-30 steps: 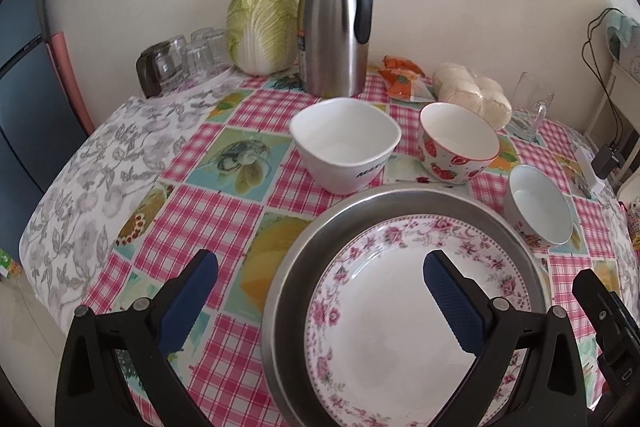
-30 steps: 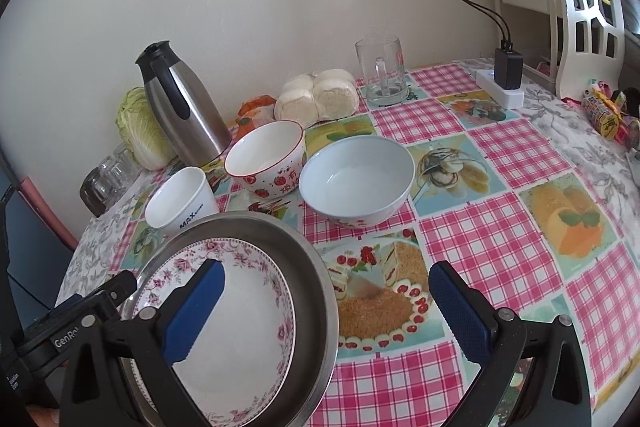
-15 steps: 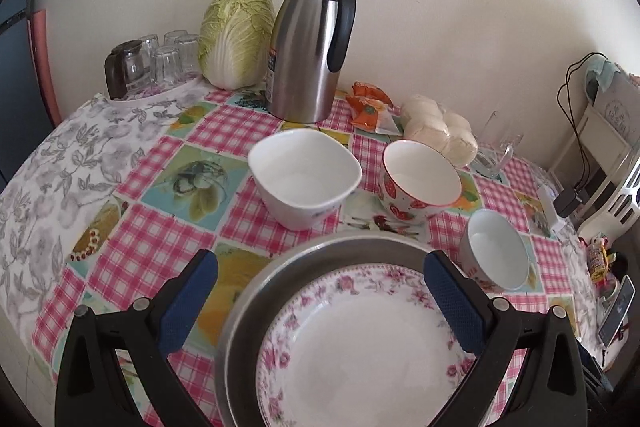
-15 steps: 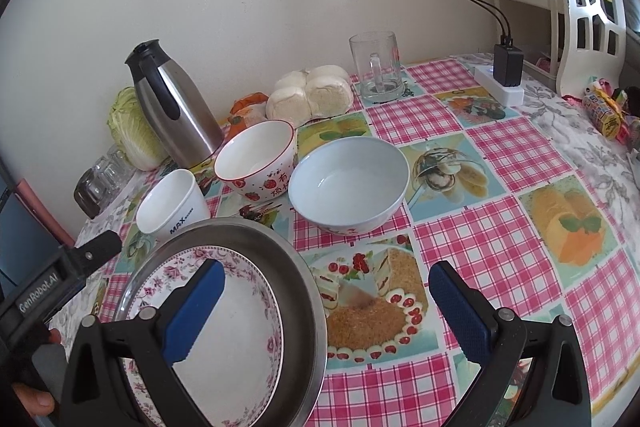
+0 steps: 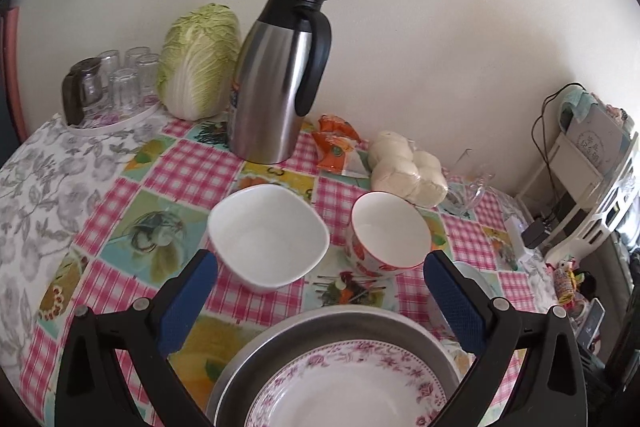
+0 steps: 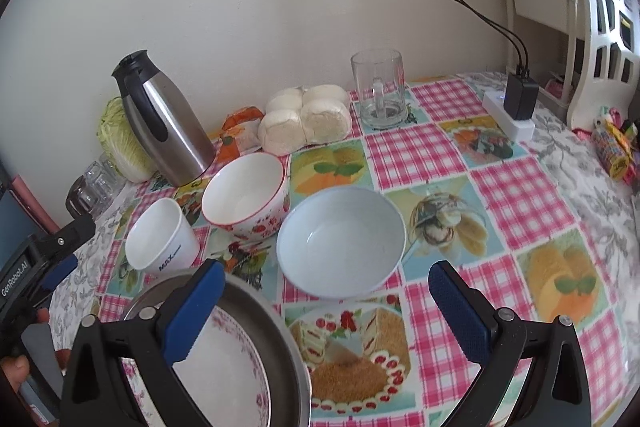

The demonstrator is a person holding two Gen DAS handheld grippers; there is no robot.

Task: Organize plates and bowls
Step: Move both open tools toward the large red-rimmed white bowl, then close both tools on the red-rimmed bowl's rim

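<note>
Porcelain pale bowl (image 6: 341,246) sits on the counter (image 6: 516,195) dead ahead of the right tongs (image 6: 326,303), centred between wide, empty pads; left tongs (image 5: 320,299), equally wide, face the square bowl (image 5: 268,235).

From my feed: brushed steel jug (image 5: 276,83) with glossy black plastic handle, dull metal pan (image 5: 320,335), glazed ceramic bowls (image 6: 340,239), clear glass mug (image 6: 378,93), shiny oilcloth on the tabletop (image 6: 520,195), textured blue rubbery fingers (image 5: 454,303).
</note>
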